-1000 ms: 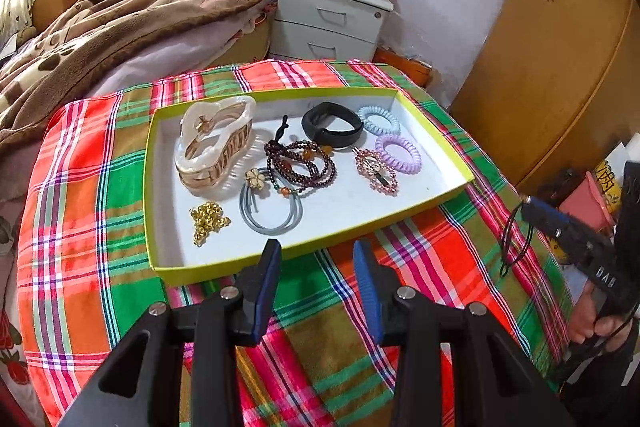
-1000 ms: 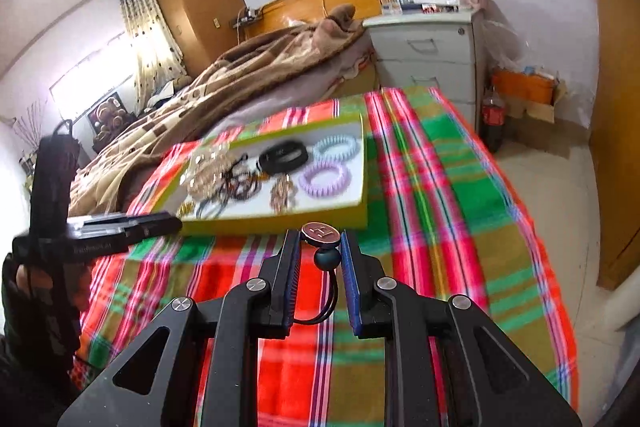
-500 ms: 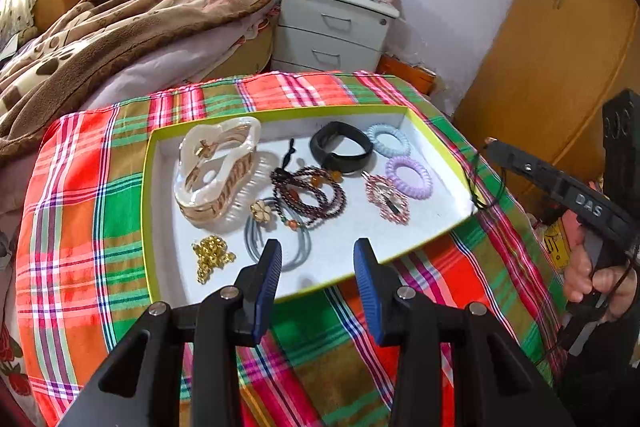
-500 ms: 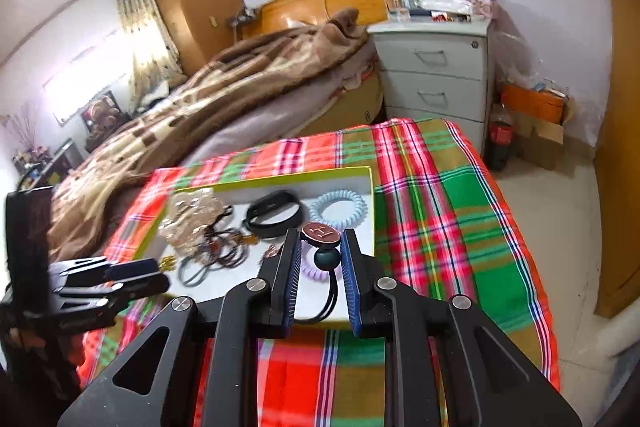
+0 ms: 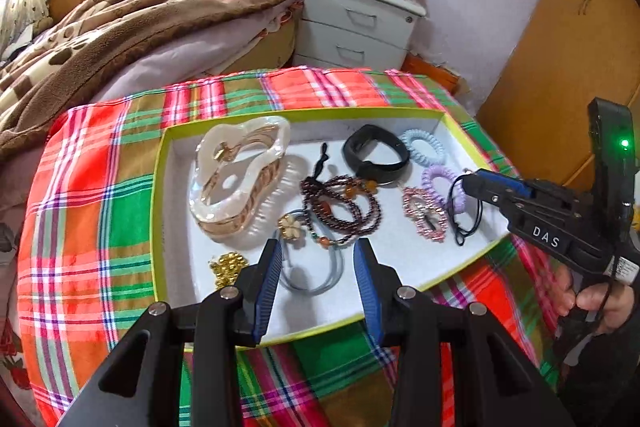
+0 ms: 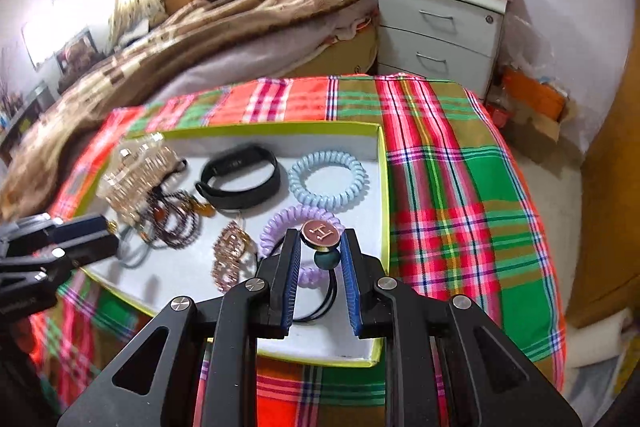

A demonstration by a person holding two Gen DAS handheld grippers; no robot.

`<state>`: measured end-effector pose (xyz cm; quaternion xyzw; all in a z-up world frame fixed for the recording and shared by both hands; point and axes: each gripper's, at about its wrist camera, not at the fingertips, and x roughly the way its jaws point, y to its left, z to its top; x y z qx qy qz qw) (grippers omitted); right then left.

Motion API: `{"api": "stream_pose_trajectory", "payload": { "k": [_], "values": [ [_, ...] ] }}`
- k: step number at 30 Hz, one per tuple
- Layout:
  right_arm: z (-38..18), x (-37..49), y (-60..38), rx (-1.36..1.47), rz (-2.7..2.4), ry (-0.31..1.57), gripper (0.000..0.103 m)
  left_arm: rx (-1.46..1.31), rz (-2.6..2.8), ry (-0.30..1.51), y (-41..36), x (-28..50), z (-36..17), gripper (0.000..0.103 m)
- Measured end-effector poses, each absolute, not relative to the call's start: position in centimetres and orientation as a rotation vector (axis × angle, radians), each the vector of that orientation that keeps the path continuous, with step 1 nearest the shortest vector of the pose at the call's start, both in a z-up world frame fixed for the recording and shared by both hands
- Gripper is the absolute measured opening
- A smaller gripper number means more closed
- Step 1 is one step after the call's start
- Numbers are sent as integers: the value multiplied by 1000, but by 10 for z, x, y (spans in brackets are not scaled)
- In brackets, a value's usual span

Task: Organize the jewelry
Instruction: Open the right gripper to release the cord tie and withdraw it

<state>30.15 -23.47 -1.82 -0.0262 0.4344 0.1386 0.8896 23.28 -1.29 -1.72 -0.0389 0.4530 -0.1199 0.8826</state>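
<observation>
— Where is the hair tie?

— The black hair tie (image 6: pixel 320 245), with its round brown charm marked H and a dark bead, sits clamped between the blue pads of the right gripper (image 6: pixel 320 259). The jaws stand narrow, closed on the bead, and the elastic loop hangs down below them. It hangs over the near right corner of the tray (image 6: pixel 382 187), just above the purple coil tie (image 6: pixel 276 227).

— And in the other view?

— There the right gripper (image 5: pixel 466 183) reaches in from the right over the tray's (image 5: pixel 158 195) edge, with the black loop (image 5: pixel 464 215) dangling beside the purple coil (image 5: pixel 440 179) and the pink beaded clip (image 5: pixel 425 213).

— What about the left tool?

— The left gripper (image 5: pixel 316 267) hovers over the tray's near edge with its jaws wide apart, holding nothing. Between its pads shows a grey hair tie (image 5: pixel 316 277).

— What else lies in the tray?

— A large pearly claw clip (image 5: pixel 236 179), dark red bead bracelets (image 5: pixel 344 207), a black band (image 5: pixel 376 155), a pale blue coil tie (image 5: pixel 422 145) and a small gold cluster (image 5: pixel 228 265). The tray rests on a plaid cloth (image 5: pixel 88 211).
</observation>
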Motion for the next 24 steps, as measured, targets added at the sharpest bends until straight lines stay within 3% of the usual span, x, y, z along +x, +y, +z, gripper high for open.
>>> {"api": "stream_pose_trajectory", "payload": {
  "k": [4, 10, 24],
  "values": [
    [-20, 301, -232, -70, 275, 909, 22, -69, -237, 948, -15, 229, -20, 39],
    [-16, 297, -226, -79, 263, 893, 45, -44, -205, 930, -18, 220, -15, 44],
    [27, 240, -213, -33, 245, 754, 45, -31, -88, 865, -16, 186, 7, 44]
  ]
}}
